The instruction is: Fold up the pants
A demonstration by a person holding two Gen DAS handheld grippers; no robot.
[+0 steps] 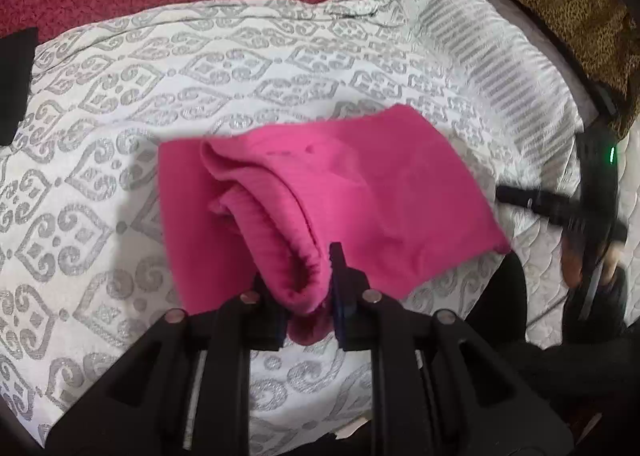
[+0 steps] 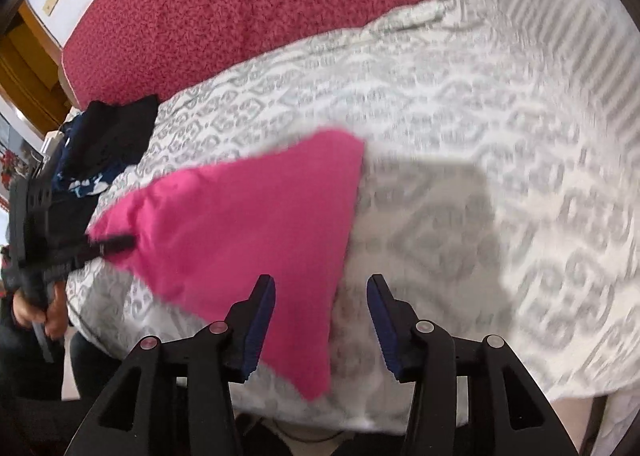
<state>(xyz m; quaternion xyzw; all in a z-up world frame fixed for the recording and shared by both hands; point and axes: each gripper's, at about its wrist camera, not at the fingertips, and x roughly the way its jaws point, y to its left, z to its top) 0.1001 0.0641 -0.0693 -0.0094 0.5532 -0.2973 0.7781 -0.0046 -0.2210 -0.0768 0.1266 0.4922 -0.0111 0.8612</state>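
The pink pants [image 1: 360,184] hang folded above the white patterned bedspread [image 1: 200,68]. My left gripper [image 1: 308,288] is shut on their ribbed waistband and holds them up. In the right wrist view the pants [image 2: 248,232] hang as a pink sheet, held at their left corner by the left gripper [image 2: 116,244]. My right gripper [image 2: 320,316] is open and empty, its left finger just in front of the lower part of the cloth. It also shows in the left wrist view [image 1: 516,196] at the right, blurred.
A red fuzzy blanket [image 2: 240,4] lies along the far side of the bed. Dark clothes [image 2: 108,136] are piled at the bed's left edge. A leopard-print cloth [image 1: 560,8] lies at the far right.
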